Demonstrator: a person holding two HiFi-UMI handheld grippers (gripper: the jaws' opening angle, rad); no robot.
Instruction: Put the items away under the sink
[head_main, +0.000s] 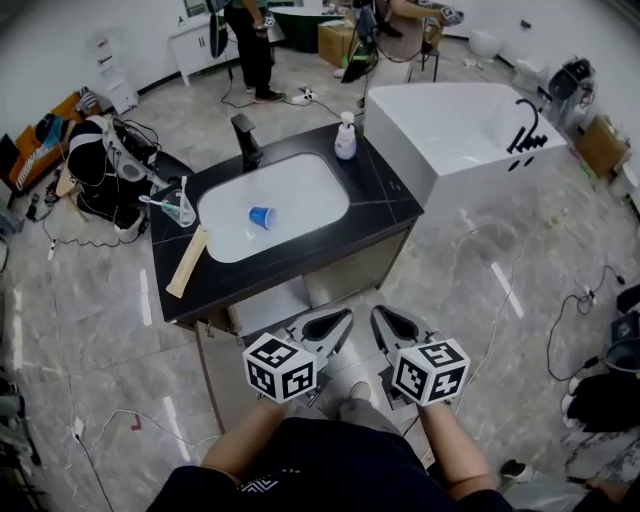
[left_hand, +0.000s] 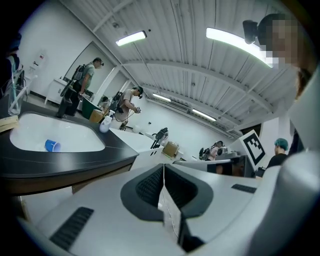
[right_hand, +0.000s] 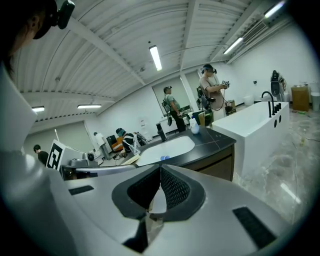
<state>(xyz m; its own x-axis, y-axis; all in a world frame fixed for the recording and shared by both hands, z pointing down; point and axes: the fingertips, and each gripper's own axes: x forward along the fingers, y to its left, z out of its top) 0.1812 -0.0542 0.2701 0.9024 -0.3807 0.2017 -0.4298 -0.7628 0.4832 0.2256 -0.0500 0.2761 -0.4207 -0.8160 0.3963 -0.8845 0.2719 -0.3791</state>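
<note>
Head view: a tiled floor (head_main: 480, 270) with a black table (head_main: 385, 205) that carries a white sink (head_main: 300, 190). A blue cup (head_main: 261, 216) lies in the sink, well ahead of the fingers. The left gripper (head_main: 340, 322) and right gripper (head_main: 384, 318) hover side by side.
Left gripper view: fingers (left_hand: 150, 187) clenched, empty; cup ahead-left.
Right gripper view: fingers (right_hand: 172, 190) clenched, empty; cup beyond the fingertips.

At frame centre a blue cup (head_main: 261, 216) is seen in a white basin (head_main: 310, 185), which is set in a black countertop (head_main: 385, 195) with a black faucet (head_main: 246, 140). A white bottle (head_main: 345, 138) and a pale wooden strip (head_main: 187, 261) are shown there. Black-and-white square patterns are borne by the white, black-padded left gripper (head_main: 347, 314) and right gripper (head_main: 378, 313). The floor (head_main: 500, 300) is marbled grey.
</note>
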